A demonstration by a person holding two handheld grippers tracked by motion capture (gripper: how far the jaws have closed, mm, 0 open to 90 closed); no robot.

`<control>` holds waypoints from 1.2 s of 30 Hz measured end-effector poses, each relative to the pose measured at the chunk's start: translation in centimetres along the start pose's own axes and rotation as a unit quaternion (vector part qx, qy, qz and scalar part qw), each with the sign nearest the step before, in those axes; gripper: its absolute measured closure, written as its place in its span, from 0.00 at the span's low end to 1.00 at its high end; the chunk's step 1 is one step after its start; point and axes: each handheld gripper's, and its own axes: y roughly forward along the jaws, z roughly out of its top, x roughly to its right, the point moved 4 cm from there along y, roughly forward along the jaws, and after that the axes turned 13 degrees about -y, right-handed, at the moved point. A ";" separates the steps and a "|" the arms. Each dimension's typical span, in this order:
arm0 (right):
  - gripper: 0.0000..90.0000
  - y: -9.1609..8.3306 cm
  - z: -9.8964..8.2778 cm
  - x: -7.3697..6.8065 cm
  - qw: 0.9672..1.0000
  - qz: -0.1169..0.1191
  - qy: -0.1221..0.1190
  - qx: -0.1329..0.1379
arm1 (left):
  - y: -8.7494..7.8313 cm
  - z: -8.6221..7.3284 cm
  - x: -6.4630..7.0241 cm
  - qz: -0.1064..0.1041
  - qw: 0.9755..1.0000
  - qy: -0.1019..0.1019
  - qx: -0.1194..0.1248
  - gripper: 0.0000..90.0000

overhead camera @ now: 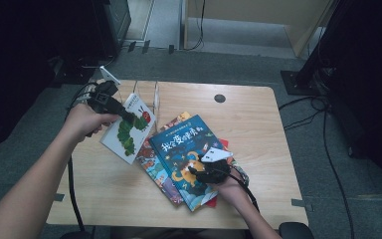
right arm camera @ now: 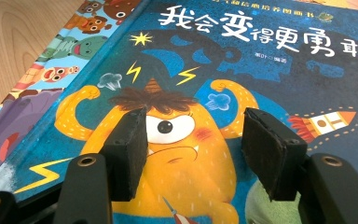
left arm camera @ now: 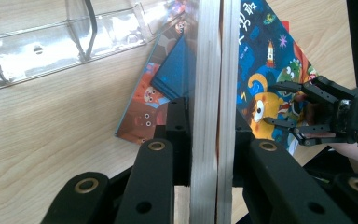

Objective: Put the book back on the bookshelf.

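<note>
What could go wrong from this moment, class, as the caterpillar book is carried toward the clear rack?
1. The left gripper clamps the caterpillar book only near one edge, so it may swing or slip.
2. The clear rack looks light; a tilted book could knock it instead of entering a slot.
3. The right gripper hovers open over the blue book, not pinning the pile, which may shift.

The high view is dim and soft, its corners sinking to near black, while the pale table (overhead camera: pixel 258 119) catches an even light from above and throws only faint shadows. In the left gripper view the clear rack (left arm camera: pixel 51 44) glares white and the book edge (left arm camera: pixel 212 112) held close to the lens is blurred. The right gripper view is bright and saturated, the blue book (right arm camera: pixel 270 70) sharp and the near pads (right arm camera: pixel 128 149) slightly soft.
</note>
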 end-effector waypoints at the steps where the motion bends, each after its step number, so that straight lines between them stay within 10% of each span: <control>1: 0.45 0.0 0.0 0.0 1.000 0.000 0.000 0.000 | -0.1 0.0 0.0 -0.001 1.000 -0.001 0.001 0.87; 36: 0.45 0.0 0.0 0.0 1.000 0.001 -0.001 0.000 | 0.4 6.7 0.9 0.064 0.997 -0.033 0.002 0.87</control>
